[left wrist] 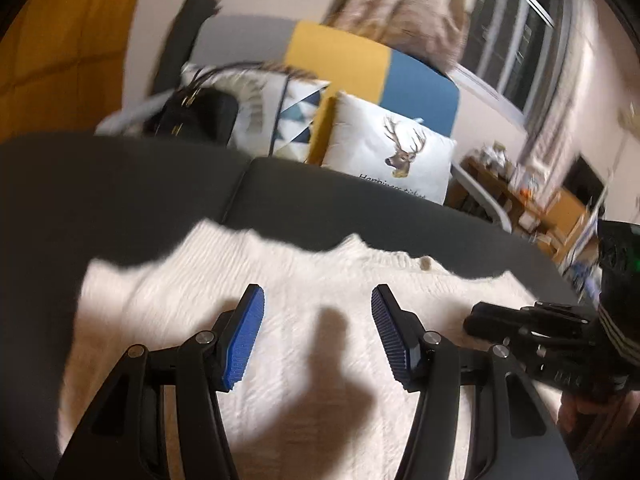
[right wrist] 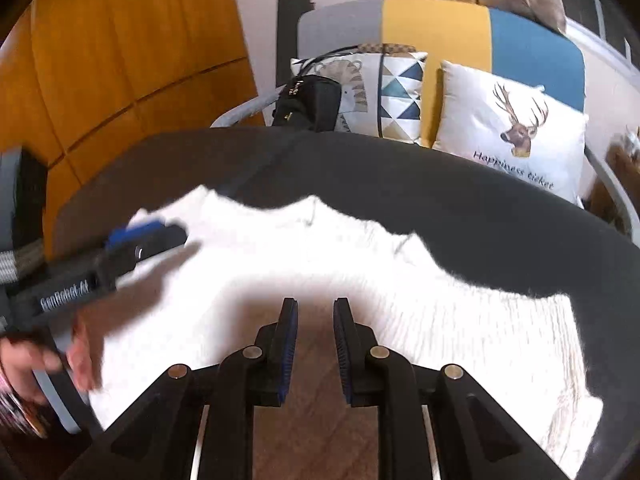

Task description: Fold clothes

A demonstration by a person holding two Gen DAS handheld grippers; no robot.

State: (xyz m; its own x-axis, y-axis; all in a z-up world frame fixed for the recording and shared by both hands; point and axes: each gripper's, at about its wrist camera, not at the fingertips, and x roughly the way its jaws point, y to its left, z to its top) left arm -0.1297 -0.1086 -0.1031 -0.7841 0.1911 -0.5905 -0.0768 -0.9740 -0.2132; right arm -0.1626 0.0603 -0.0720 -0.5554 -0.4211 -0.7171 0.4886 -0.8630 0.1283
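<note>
1. Wood wall (right wrist: pixel 100 52), orange-brown, is far off on my left side, behind everything.
2. My left hand (right wrist: pixel 48 356) holds my left gripper (left wrist: pixel 318 308). Its two blue pads (left wrist: pixel 246 336) stand wide apart. Nothing is between them. The white sweater (left wrist: pixel 288 280) lies flat under them, spread on the dark sofa seat (left wrist: pixel 140 184). The pads hang over the middle of the sweater. I cannot tell if they touch it.
3. Seen from my right side, that left gripper (right wrist: pixel 160 234) sticks out over the sweater's (right wrist: pixel 340 256) far left part, near its bumpy top edge.
4. A dark shadow falls on the sweater between my left pads.
5. My right gripper (right wrist: pixel 315 312) is next. Its two pads (right wrist: pixel 290 344) are close, with only a thin gap. Nothing is held in the gap. Brown floor shows below them, and the sweater's near edge sits just past the tips. So the sweater is in front of these fingers, not between them.
6. From my left side, my right gripper (left wrist: pixel 480 316) shows up at the right edge of the sweater, low over the cloth.
7. Behind the seat lie a black bag (right wrist: pixel 308 100), a triangle pillow (right wrist: pixel 400 92) and a white deer pillow (right wrist: pixel 516 136), side by side.
8. A window (left wrist: pixel 516 36) is far off on the right.
</note>
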